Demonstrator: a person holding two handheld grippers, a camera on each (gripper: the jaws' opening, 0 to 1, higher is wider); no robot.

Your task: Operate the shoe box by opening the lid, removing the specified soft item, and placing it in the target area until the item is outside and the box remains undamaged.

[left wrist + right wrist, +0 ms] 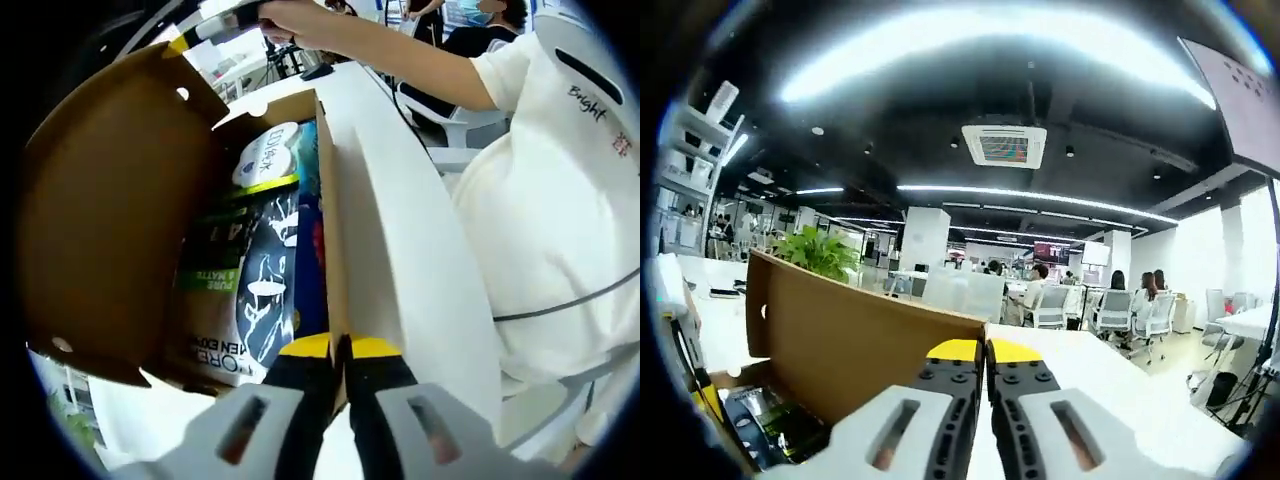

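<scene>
Shoe box (330,260) open, brown lid (110,210) raised at left. Left gripper (341,352) jaws closed on near edge of box side wall. Right gripper (985,352) jaws pinched on lid's top edge, holding it up. Soft packets (255,270) inside box, not yet lifted out. Lid-opening done; removal and placing remain. Person in white shirt (560,200) at right.

Matt brown cardboard shoe box (110,220), glossy plastic packets (255,290) inside
</scene>
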